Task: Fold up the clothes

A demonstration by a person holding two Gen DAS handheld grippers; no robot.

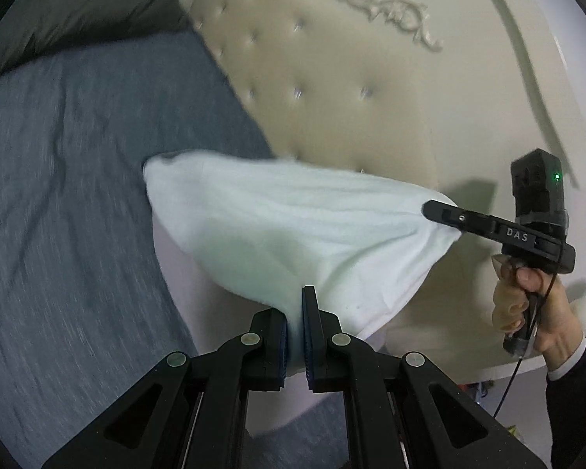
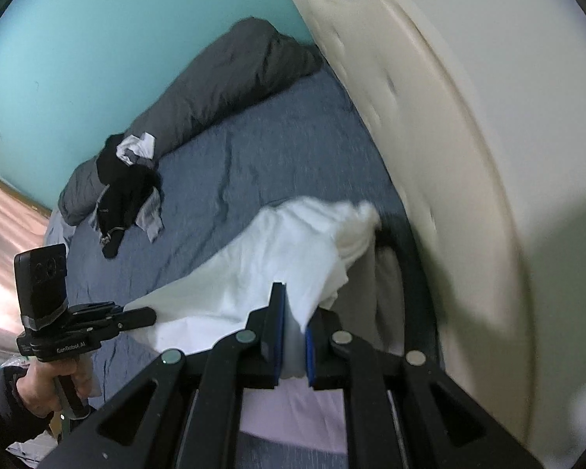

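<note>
White cloth (image 1: 293,230) up off the bed, stretched between both grippers!

Left gripper (image 1: 295,336) has its jaws clamped on one edge; right gripper (image 2: 293,340) has its jaws pinching another edge. The cloth hangs over the blue-grey sheet (image 1: 66,179), close to the cream padded headboard (image 1: 332,90). A dark clothes pile (image 2: 127,187) sits well apart by the grey duvet (image 2: 215,93).

Black grippers (image 1: 295,336), blue pads (image 2: 279,324), silver pivot screws; "DAS" lettering, green LED; dark sleeve (image 1: 578,383), white cuff.
</note>
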